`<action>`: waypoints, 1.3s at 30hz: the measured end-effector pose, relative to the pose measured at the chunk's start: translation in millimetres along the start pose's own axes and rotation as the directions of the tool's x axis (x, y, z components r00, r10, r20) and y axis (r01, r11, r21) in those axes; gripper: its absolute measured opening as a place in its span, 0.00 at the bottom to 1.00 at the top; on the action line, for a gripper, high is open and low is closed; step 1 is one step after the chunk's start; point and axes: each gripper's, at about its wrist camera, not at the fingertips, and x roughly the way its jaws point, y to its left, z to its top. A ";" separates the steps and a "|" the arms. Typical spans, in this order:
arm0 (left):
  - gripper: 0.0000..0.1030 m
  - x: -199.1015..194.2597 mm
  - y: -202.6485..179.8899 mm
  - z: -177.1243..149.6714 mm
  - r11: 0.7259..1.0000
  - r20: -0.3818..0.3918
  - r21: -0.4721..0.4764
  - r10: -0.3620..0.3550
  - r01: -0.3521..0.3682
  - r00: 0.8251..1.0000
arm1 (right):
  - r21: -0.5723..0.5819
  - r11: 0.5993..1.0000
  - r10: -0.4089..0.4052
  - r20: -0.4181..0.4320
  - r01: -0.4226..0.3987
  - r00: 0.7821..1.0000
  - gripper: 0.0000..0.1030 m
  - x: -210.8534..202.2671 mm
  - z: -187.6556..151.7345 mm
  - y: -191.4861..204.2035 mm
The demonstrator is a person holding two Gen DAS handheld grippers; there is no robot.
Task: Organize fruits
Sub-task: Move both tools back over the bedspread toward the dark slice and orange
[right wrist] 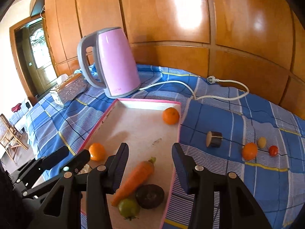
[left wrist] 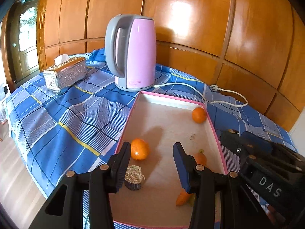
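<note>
carrot (right wrist: 136, 177) below right gripper (right wrist: 150, 153) jaws, apart, in pink tray (right wrist: 176, 145)

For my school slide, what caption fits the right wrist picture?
Open right gripper above a pink-rimmed tray holding a carrot.

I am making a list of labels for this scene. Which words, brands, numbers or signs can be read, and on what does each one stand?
"DAS": white raised letters on the black body of the right tongs, seen in the left wrist view.
Pink kettle, small red print low on its side: too small and blurred to read.
Silver tissue box: embossed pattern only, no readable text.
</note>
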 end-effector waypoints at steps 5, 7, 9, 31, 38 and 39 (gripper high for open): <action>0.45 -1.1 -7.3 -1.9 1.000 -0.006 0.020 -0.012 0.012 1.000 | 0.021 1.000 -0.016 -0.006 0.016 1.000 0.47 -1.9 -7.4 -9.0; 0.45 -0.6 -10.8 -3.5 0.999 -0.012 0.029 -0.019 0.019 1.000 | 0.034 0.999 -0.021 -0.011 0.022 1.000 0.47 -2.1 -10.5 -14.1; 0.45 0.0 -16.1 -5.2 0.999 -0.018 0.044 -0.028 0.028 0.999 | 0.050 0.998 -0.029 -0.014 0.030 0.999 0.47 -2.7 -14.0 -20.5; 0.45 17.1 -92.9 -8.0 0.963 -0.113 0.203 -0.159 0.179 0.981 | 0.311 0.924 -0.201 -0.095 0.221 0.975 0.47 -9.1 -62.3 -136.1; 0.45 25.0 -111.7 -6.4 0.951 -0.135 0.220 -0.189 0.215 0.973 | 0.342 0.907 -0.218 -0.116 0.245 0.969 0.47 -6.8 -68.5 -153.8; 0.45 26.5 -115.4 -6.2 0.949 -0.139 0.224 -0.194 0.222 0.971 | 0.344 0.906 -0.219 -0.117 0.246 0.969 0.47 -6.6 -68.7 -155.6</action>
